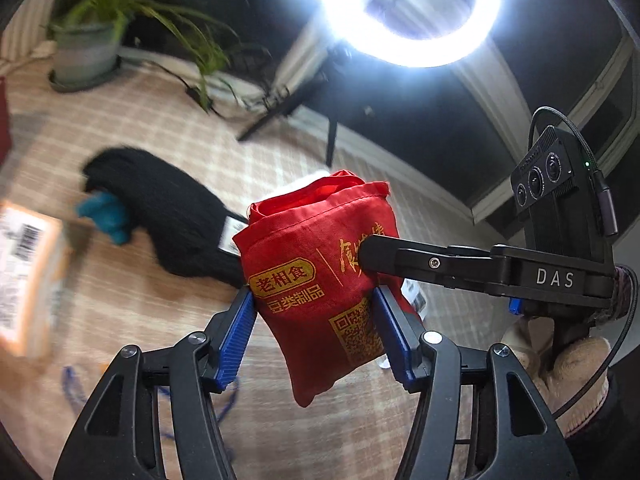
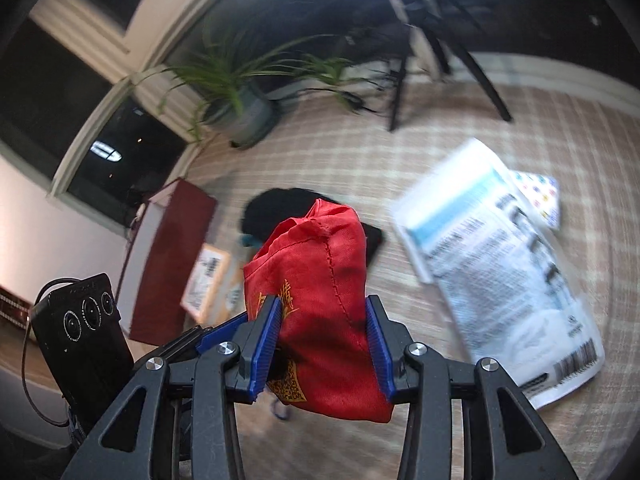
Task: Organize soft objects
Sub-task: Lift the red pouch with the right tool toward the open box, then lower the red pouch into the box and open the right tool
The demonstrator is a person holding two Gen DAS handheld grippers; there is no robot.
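Observation:
A red cloth bag [image 1: 320, 280] with gold print is held in the air between both grippers. My left gripper [image 1: 314, 332] is shut on its lower part. My right gripper [image 2: 322, 340] is shut on the same red cloth bag [image 2: 320, 280]; its black finger [image 1: 400, 256] presses into the bag from the right in the left wrist view. A black knitted item [image 1: 168, 204] lies on the checked cloth beyond, with a teal soft object [image 1: 106, 212] at its left end.
A cardboard parcel [image 1: 28, 276] with a label lies at the left. A potted plant [image 1: 86, 46] and a ring light on a tripod [image 1: 408, 4] stand at the back. A white printed plastic package [image 2: 504, 260] lies at the right, a dark red box [image 2: 172, 256] at the left.

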